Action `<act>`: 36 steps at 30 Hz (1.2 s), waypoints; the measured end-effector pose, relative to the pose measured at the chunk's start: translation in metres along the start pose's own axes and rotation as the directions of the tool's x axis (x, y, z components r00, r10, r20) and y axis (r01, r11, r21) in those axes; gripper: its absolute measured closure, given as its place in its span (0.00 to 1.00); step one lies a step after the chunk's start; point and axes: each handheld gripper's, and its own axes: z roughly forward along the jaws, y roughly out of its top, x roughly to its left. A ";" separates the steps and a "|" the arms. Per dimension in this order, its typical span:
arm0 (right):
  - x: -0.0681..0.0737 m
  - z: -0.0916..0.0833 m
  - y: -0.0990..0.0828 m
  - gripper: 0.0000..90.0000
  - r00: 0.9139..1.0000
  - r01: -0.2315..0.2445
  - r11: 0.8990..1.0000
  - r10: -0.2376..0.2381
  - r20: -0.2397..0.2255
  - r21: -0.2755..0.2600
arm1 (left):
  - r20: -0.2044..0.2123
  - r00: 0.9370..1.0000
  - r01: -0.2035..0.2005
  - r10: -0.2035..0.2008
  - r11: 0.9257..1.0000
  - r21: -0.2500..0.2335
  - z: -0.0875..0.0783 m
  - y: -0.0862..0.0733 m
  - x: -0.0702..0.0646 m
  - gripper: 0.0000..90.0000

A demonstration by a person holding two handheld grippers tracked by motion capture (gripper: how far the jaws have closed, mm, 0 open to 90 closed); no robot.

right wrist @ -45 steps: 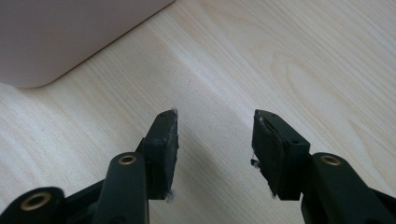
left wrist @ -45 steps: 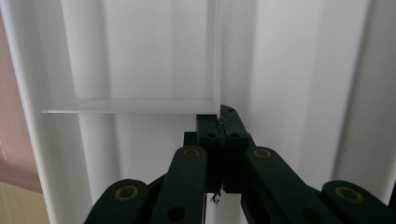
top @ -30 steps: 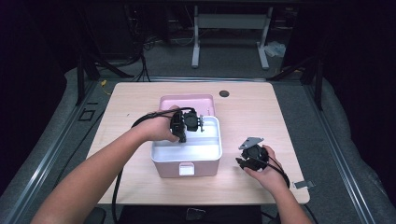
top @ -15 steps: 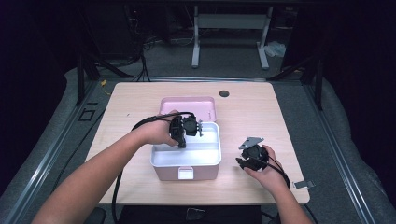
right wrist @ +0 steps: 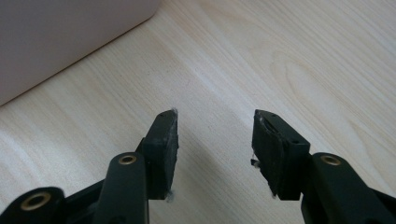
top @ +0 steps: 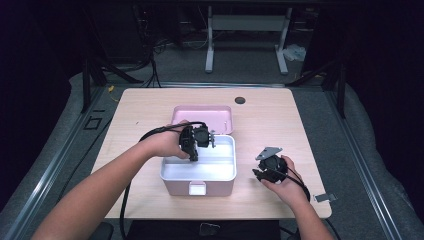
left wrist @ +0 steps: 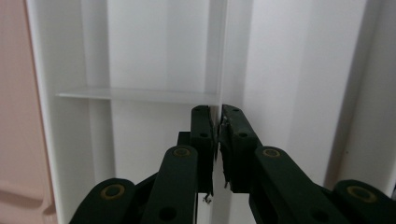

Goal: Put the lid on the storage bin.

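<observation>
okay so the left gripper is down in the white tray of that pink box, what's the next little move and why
Probably open a bit more and lift clear. The left gripper has just been opening; its jaws straddle the thin divider of the white tray with only a narrow gap. The right gripper rests open over the table.

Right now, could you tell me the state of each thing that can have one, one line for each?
Pink box: open, its white inside bare.
Pink lid: off, lying flat behind the box.
Divider wall: upright, between the left tool's jaws.
Left tool: jaws just opening, a narrow gap around the divider.
Right tool: open, holding nothing, over the table.
</observation>
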 end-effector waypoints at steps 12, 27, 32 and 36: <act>0.001 0.001 0.001 0.56 1.000 0.004 1.000 -0.004 0.005 -0.002 | -0.035 0.992 0.119 -0.121 0.991 -0.061 -0.028 -0.042 -0.009 0.97; 0.002 0.002 0.001 0.55 1.000 0.001 1.000 -0.001 0.007 0.004 | 0.026 0.979 0.205 -0.203 0.971 -0.126 -0.007 -0.080 -0.026 1.00; 0.002 0.003 0.001 0.55 1.000 -0.008 1.000 0.008 0.005 0.005 | 0.010 0.980 0.200 -0.200 0.973 -0.115 0.001 -0.082 -0.027 1.00; 0.001 0.004 0.001 0.55 1.000 -0.014 1.000 0.014 0.007 0.002 | 0.015 0.979 0.205 -0.205 0.968 -0.143 0.002 -0.085 -0.028 1.00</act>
